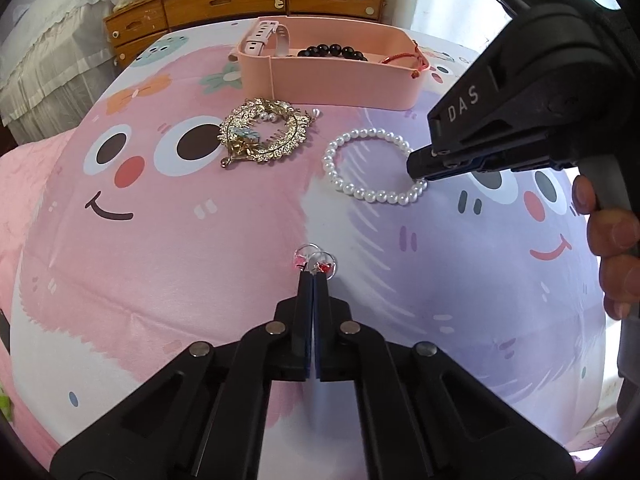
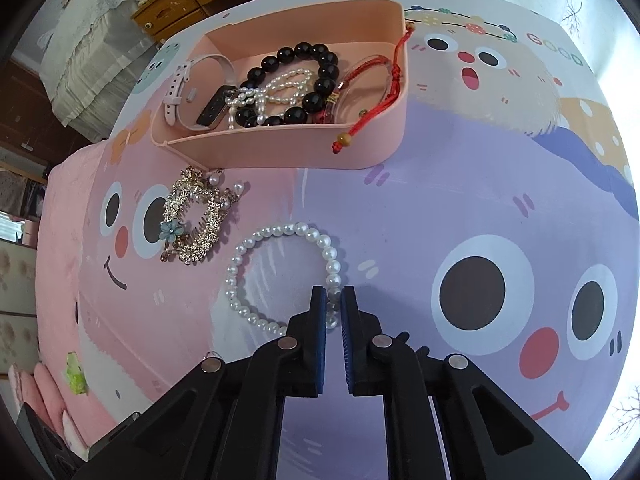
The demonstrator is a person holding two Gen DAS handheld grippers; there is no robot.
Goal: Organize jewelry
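My left gripper [image 1: 314,274] is shut on a pair of silver hoop earrings with red charms [image 1: 316,261], low over the cartoon-print bedsheet. My right gripper [image 2: 333,294] stands narrowly apart around the near side of a white pearl bracelet [image 2: 256,240], with beads between the pads; in the left wrist view it [image 1: 420,162] rests on the bracelet [image 1: 344,156]. A gold hair comb with pearls [image 1: 262,132] lies left of the bracelet, also in the right wrist view [image 2: 194,216]. The pink organizer box [image 2: 280,148] holds a black bead bracelet [image 2: 320,76], small pearls, a red cord and a white watch band.
A wooden dresser [image 1: 224,0] stands beyond the bed. The pink box [image 1: 340,80] sits at the far side of the sheet. A green and pink plush item [image 2: 76,376] lies at the left edge. A hand [image 1: 612,240] grips the right tool.
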